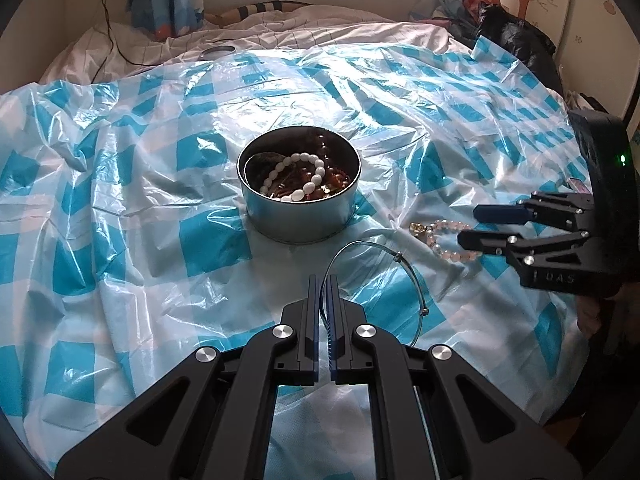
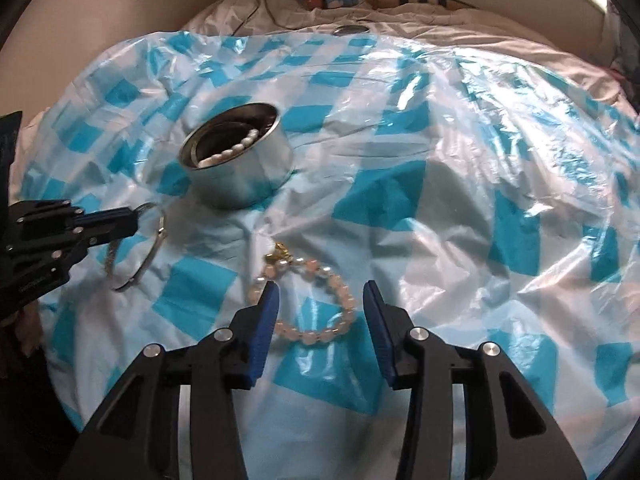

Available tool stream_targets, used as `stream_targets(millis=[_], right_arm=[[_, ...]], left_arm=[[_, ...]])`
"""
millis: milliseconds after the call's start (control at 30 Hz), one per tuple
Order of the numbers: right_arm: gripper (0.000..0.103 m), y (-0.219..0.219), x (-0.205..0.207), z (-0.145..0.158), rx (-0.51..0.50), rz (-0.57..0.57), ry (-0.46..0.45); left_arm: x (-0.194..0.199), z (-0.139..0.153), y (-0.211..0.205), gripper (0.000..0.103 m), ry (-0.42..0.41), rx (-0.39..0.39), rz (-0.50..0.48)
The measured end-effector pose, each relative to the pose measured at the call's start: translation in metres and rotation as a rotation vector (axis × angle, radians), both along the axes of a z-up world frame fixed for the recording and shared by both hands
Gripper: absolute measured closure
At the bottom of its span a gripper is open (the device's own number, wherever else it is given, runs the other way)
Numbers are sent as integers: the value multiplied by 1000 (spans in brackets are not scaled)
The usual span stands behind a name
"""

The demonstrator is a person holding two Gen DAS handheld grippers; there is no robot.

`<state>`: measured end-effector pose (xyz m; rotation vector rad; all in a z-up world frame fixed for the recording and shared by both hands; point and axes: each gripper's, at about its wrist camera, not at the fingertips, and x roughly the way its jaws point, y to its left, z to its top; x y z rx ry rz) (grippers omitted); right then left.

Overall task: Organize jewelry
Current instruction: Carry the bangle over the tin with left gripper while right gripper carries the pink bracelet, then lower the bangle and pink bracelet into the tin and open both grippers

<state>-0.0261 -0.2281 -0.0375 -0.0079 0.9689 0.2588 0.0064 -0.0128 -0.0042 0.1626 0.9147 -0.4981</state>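
A round metal tin [image 1: 300, 216] [image 2: 240, 184] stands on the blue-checked plastic sheet and holds a white bead bracelet [image 1: 298, 176] and several dark bead pieces. My left gripper [image 1: 324, 284] is shut on a thin silver bangle [image 1: 404, 268], just in front of the tin; the bangle also shows in the right wrist view [image 2: 154, 248]. A pink bead bracelet [image 2: 316, 304] [image 1: 444, 240] with a gold clasp lies on the sheet. My right gripper [image 2: 320, 292] is open, its fingers either side of the pink bracelet just above it; it also shows in the left wrist view [image 1: 470, 224].
The plastic sheet [image 1: 140, 200] covers a bed with a pale quilt [image 1: 280, 28]. A small round lid [image 1: 218, 51] lies at the sheet's far edge. A black cable [image 1: 110, 20] hangs at the back left. Dark bags [image 1: 516, 36] sit at the back right.
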Motion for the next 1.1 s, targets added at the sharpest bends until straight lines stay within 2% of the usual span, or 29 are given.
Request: stream_targets(millis=[100, 167, 233, 300, 533, 633, 900, 1100], right_arm=[[60, 0, 3, -10, -10, 5, 32], [67, 11, 0, -14, -67, 52, 34], [94, 19, -3, -12, -97, 91, 30], [95, 19, -5, -8, -80, 91, 13], [95, -14, 0, 14, 244, 27, -8], [95, -19, 2, 20, 332, 26, -16], [95, -18, 3, 38, 442, 44, -69], [95, -10, 13, 56, 528, 53, -128]], left_arm=[[1, -1, 1, 100, 2, 3, 3], [1, -2, 1, 100, 2, 4, 5], [1, -2, 2, 100, 2, 4, 4], [1, -2, 2, 100, 2, 4, 4], [1, -1, 2, 100, -5, 7, 3], [1, -1, 2, 100, -5, 7, 2], [2, 4, 0, 100, -18, -2, 6], [14, 19, 0, 100, -46, -45, 29]])
